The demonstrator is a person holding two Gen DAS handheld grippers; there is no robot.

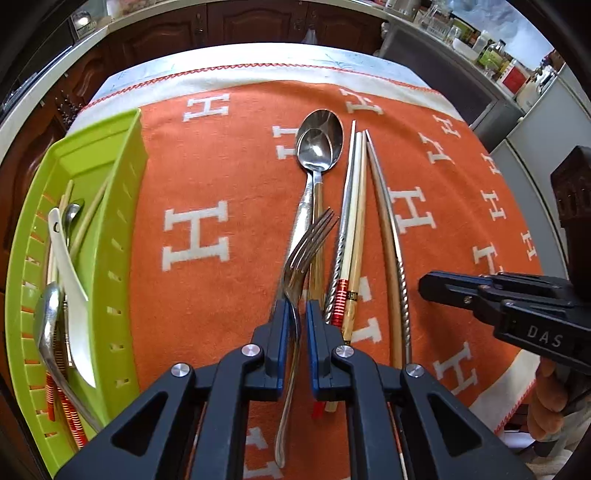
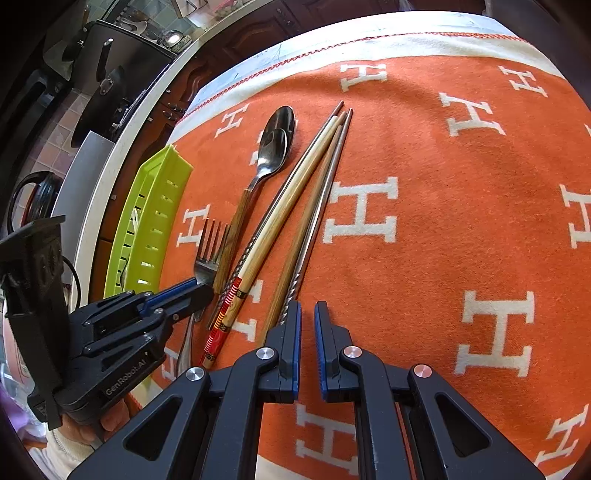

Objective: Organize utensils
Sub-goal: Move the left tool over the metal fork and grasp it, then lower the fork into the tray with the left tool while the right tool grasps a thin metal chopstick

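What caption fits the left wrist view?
Left gripper shut on the fork above the orange cloth, green tray of sorted utensils alongside.

An orange cloth (image 1: pixel 236 177) with white H letters and a cream border stitched in red covers the tabletop under and ahead of each gripper. Dark wooden cabinet doors (image 1: pixel 236 22) stand beyond its far edge. A counter (image 1: pixel 491 62) crowded with bottles and jars lies ahead to the right. A dark cleaver (image 2: pixel 107 92) hangs ahead to the left.
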